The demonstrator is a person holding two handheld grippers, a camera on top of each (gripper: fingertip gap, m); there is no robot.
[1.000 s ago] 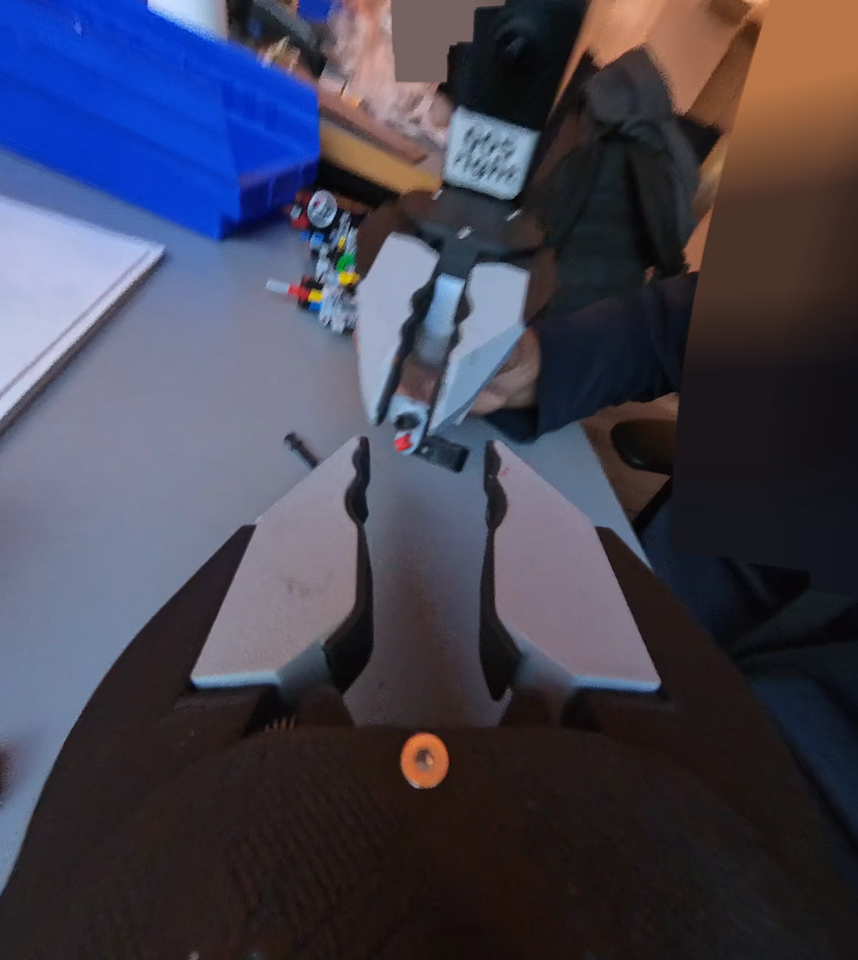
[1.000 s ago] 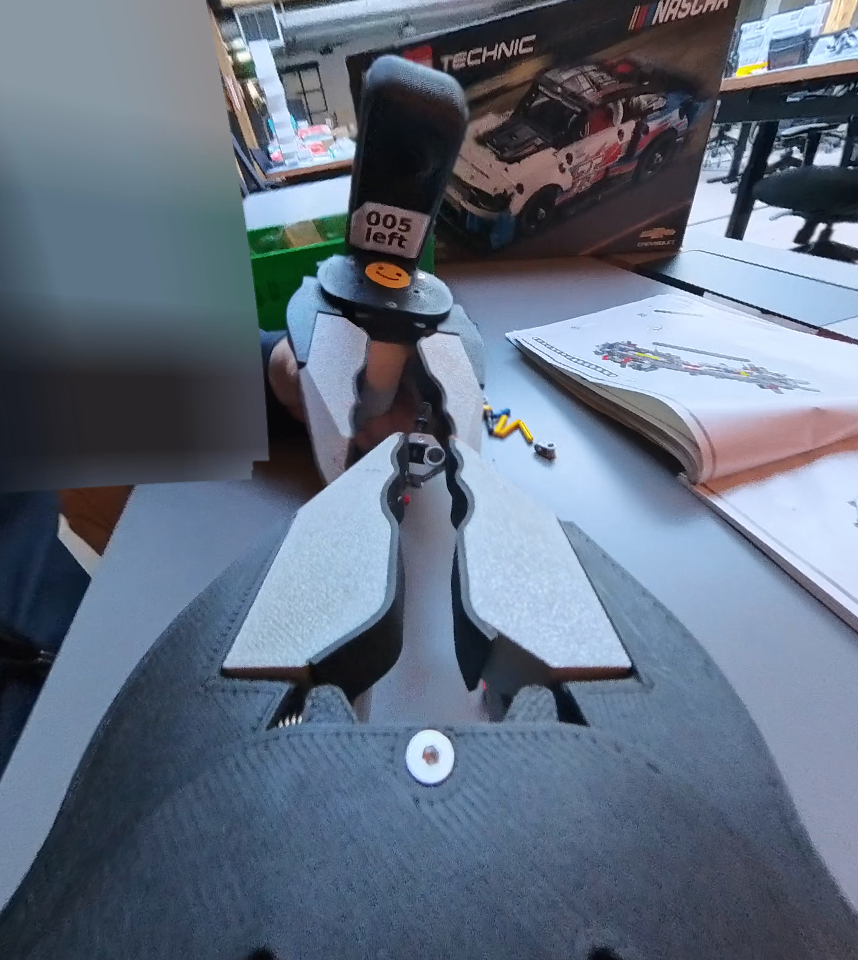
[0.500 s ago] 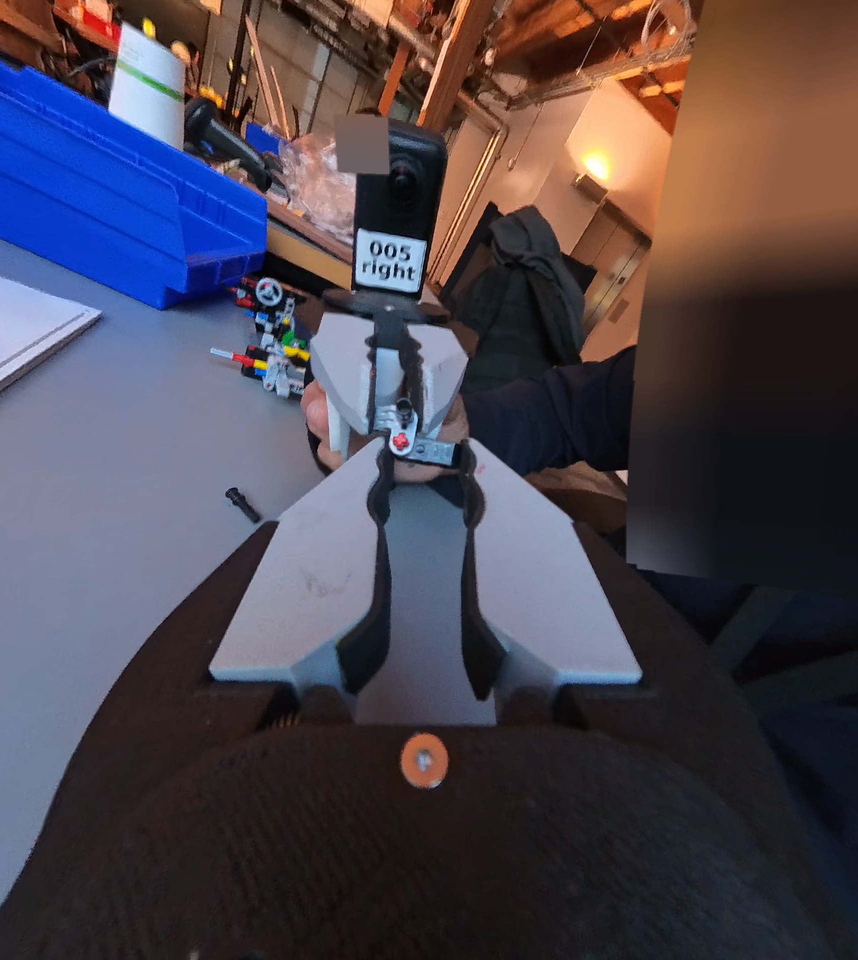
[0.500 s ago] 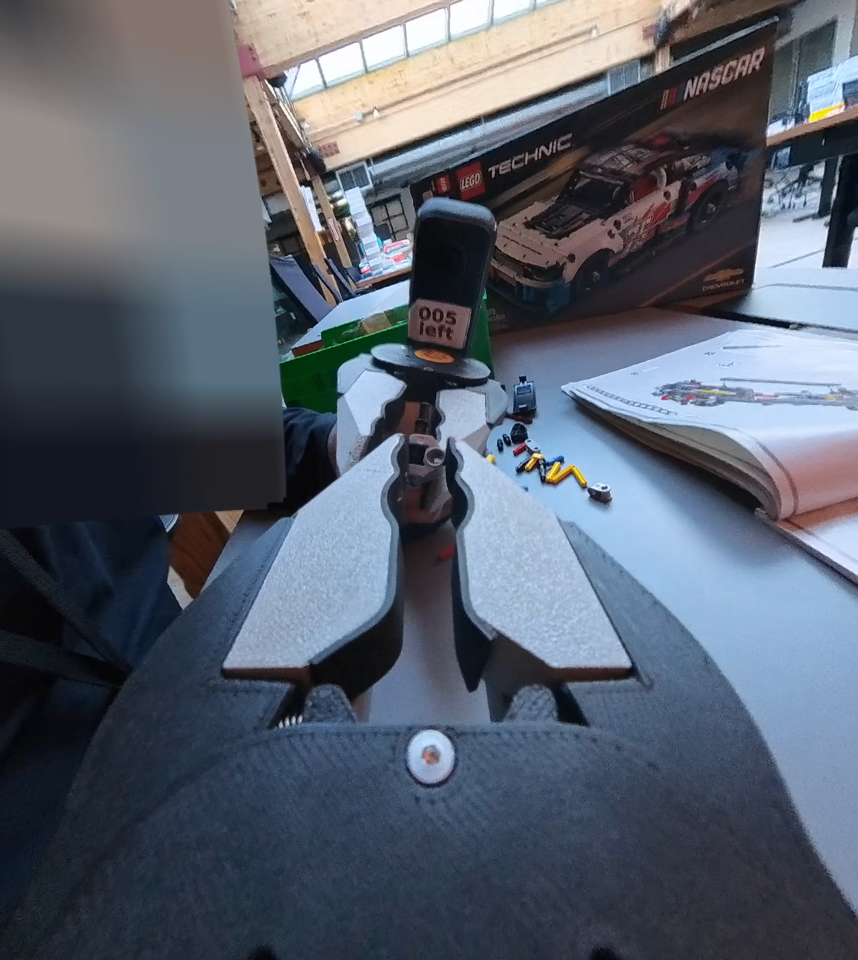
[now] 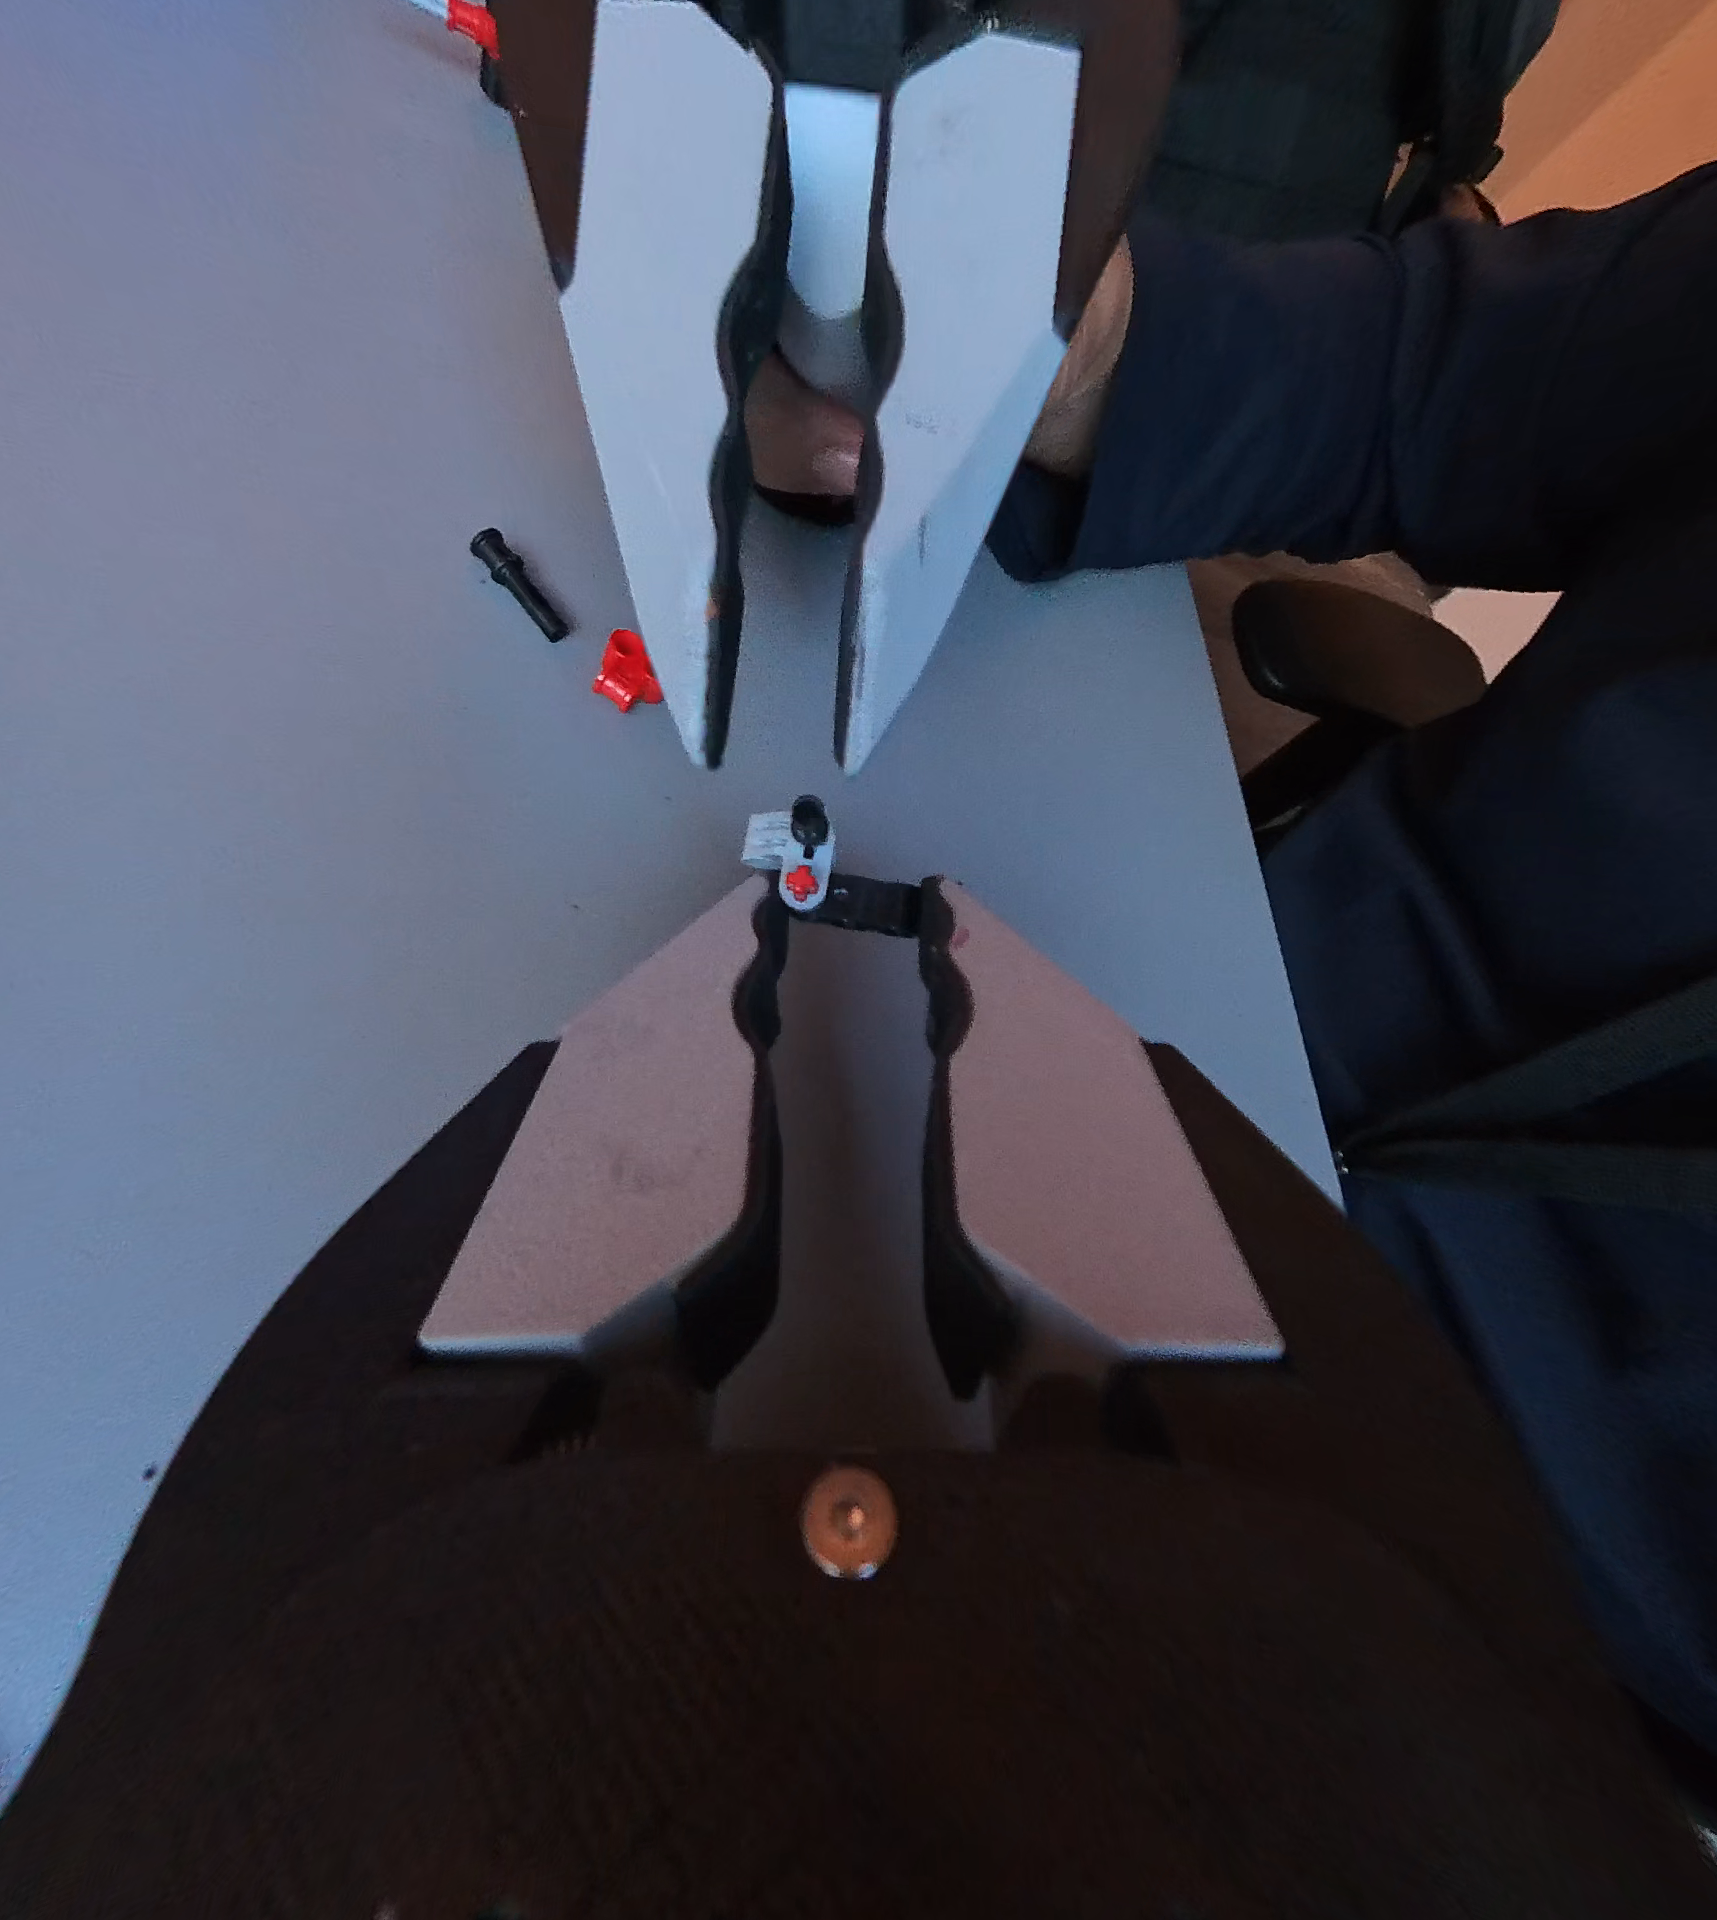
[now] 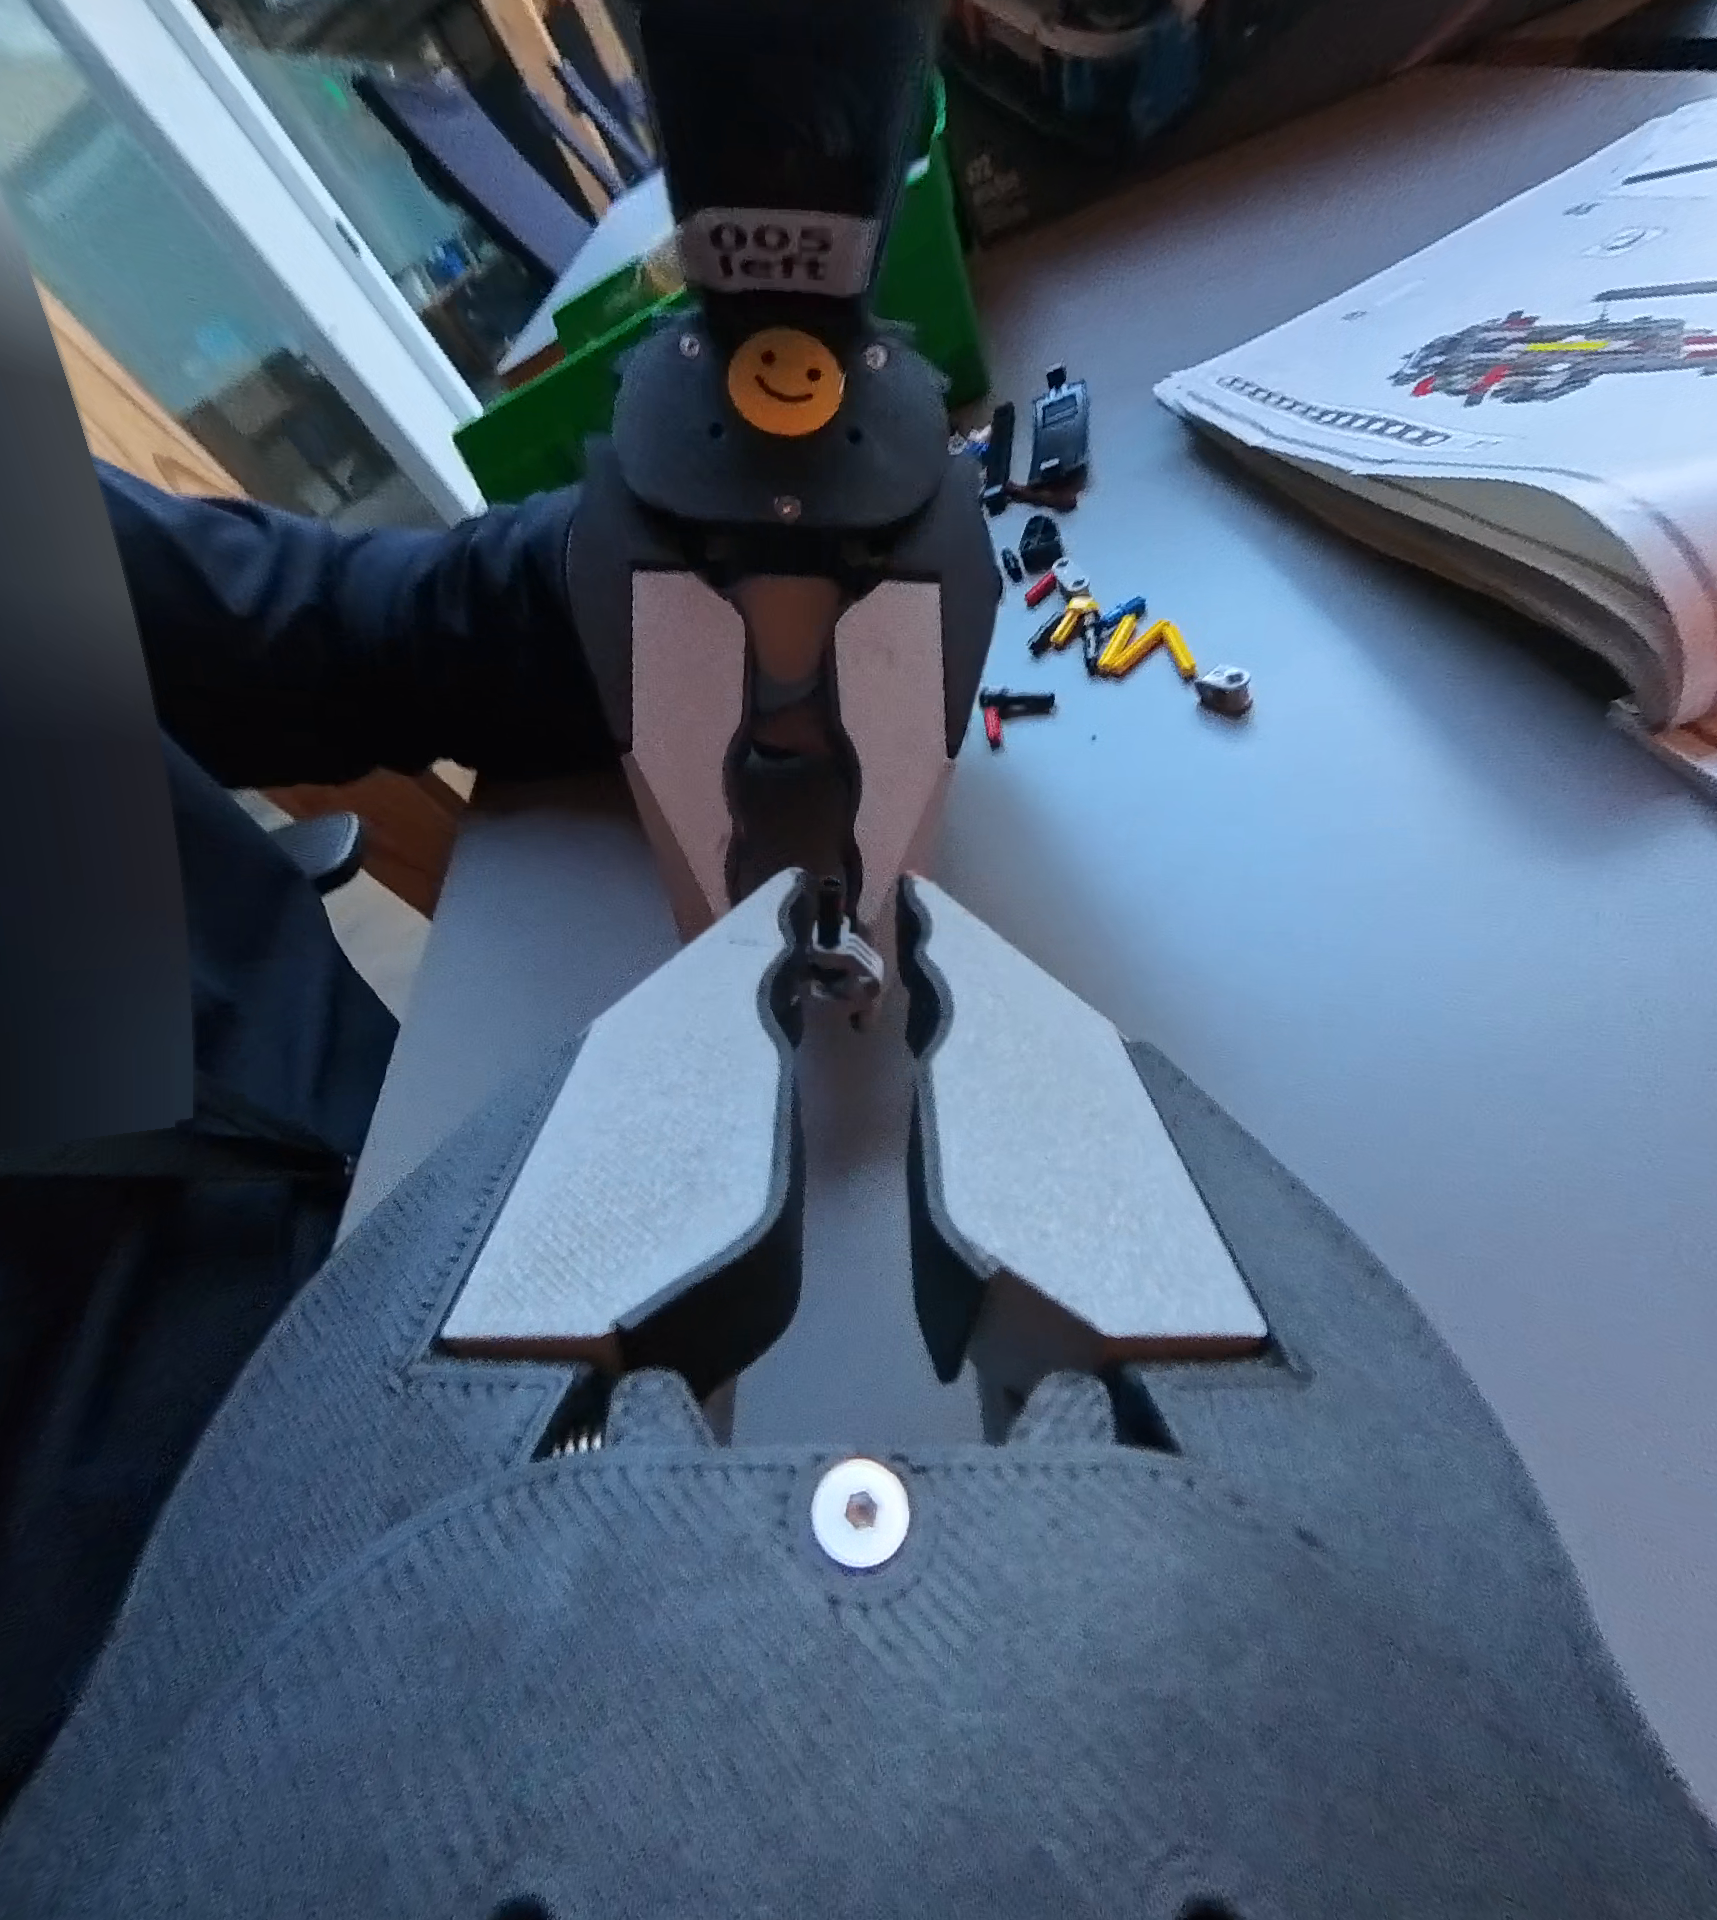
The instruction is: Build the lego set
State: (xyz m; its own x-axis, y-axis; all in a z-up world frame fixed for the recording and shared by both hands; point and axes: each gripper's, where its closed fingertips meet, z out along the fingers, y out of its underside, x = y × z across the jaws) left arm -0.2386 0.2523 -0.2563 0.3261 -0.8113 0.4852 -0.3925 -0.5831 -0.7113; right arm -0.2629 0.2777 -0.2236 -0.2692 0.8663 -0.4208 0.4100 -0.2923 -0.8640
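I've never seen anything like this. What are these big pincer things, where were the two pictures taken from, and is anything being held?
There is no robot here. A person holds a hand-held gripper in each hand, and each has two jaws that pinch like tongs. Each gripper carries a camera that looks forward along its jaws, so each picture shows its own jaws at the bottom and the other gripper facing it.

In the left view, the left gripper pinches a small toy-brick assembly at its tips: a black bar with a grey piece, a red peg and a black pin. The right gripper points at it from just short of it, with its jaws slightly apart and nothing between them.

On the grey table lie a black pin and a red piece. The right view also shows loose coloured parts and an open booklet.
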